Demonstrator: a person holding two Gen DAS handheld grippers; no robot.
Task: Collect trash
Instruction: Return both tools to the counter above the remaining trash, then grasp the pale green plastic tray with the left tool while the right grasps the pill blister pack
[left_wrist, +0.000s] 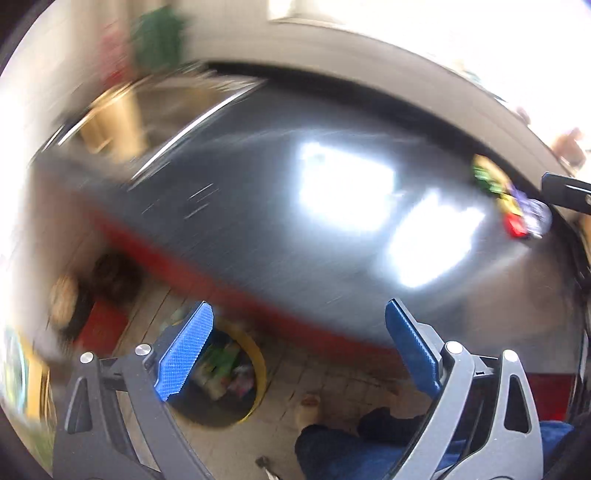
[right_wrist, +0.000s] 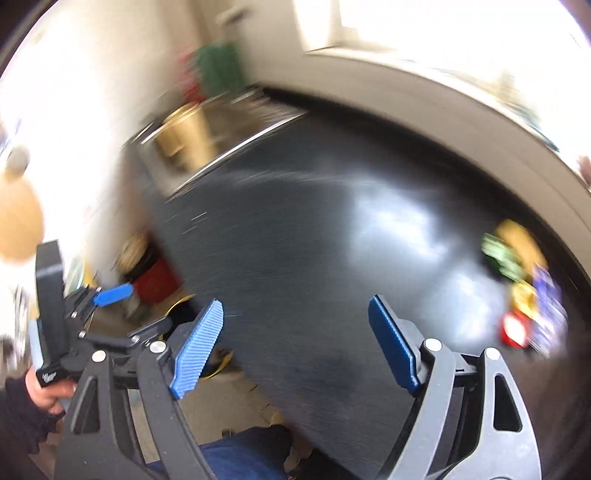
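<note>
Dark tabletop (right_wrist: 295, 258) mostly bare; blurred wrappers (right_wrist: 524, 288) likely crowd right edge.

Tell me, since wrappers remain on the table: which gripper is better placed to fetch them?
Probably the right gripper: open and empty, with the wrappers nearer in its view. The left gripper, open too, sits over the bin, wrappers far off.

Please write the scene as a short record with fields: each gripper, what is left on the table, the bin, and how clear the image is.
left gripper: open, nothing between the jaws
right gripper: open, nothing between the jaws
table: dark top, red front edge
trash left: a cluster of colourful wrappers near the right end of the table
bin: yellow rim, on the floor below the table edge, wrappers inside
image: heavy motion blur, wrapper types unreadable
</note>
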